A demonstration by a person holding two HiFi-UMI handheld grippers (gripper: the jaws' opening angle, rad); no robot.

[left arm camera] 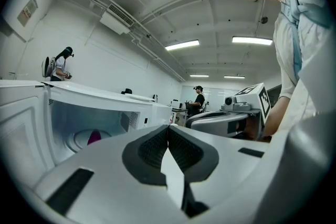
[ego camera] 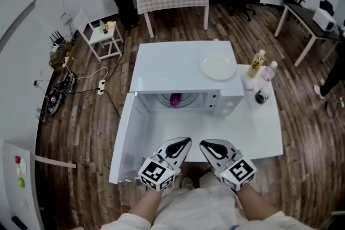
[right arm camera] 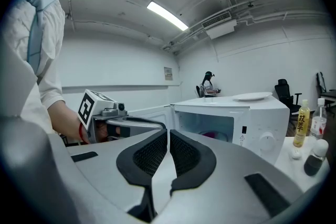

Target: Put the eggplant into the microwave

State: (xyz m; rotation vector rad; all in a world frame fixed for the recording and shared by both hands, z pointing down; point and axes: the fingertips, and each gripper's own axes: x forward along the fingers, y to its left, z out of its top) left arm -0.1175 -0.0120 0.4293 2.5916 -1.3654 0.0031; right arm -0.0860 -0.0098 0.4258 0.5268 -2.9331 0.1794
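Observation:
A purple eggplant (ego camera: 175, 99) lies on the turntable inside the white microwave (ego camera: 186, 70), whose door (ego camera: 125, 140) swings wide open to the left. In the left gripper view the eggplant (left arm camera: 94, 137) shows in the lit cavity; in the right gripper view the eggplant (right arm camera: 212, 135) is a purple patch inside the microwave (right arm camera: 252, 118). My left gripper (ego camera: 186, 143) and right gripper (ego camera: 204, 144) hang side by side at the table's near edge, apart from the microwave. Both are shut with nothing between the jaws: the left gripper (left arm camera: 168, 127), the right gripper (right arm camera: 168, 131).
A white plate (ego camera: 218, 68) rests on top of the microwave. A yellow bottle (ego camera: 256, 64), a clear bottle (ego camera: 268, 71) and a small dark bottle (ego camera: 262, 95) stand on the white table (ego camera: 259, 132) to the microwave's right. Other people stand far off in the room.

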